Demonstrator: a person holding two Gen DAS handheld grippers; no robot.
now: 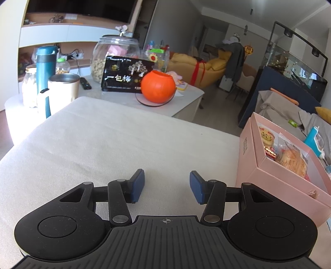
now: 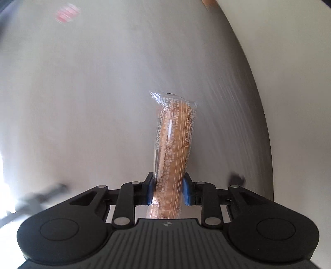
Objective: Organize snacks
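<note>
R gripper (image 2: 168,191) pinches 1 wrapped snack bar (image 2: 173,144) near its base; the bar's long axis runs straight out along the fingers to 12 o'clock, free end clear of everything. Background in the R view is motion-blurred, so can't tell what's under it; a red smear (image 2: 66,11) at 11 is unreadable.

L gripper (image 1: 167,186) is spread, holding nothing, low over the pale cushion (image 1: 103,144). The pink box (image 1: 279,165) sits at 2 o'clock from the L claw, near, top open, w/ abt 3 packets inside; exact count unclear.

Judgement: the bar likely goes in that box. L hand is clearly close to it; how far R is can't be judged.

Farther, 11–12 o'clock: table (image 1: 186,99) w/ 1 orange pot (image 1: 158,87), 1 black bag (image 1: 124,74), 1 big jar (image 1: 113,55).
</note>
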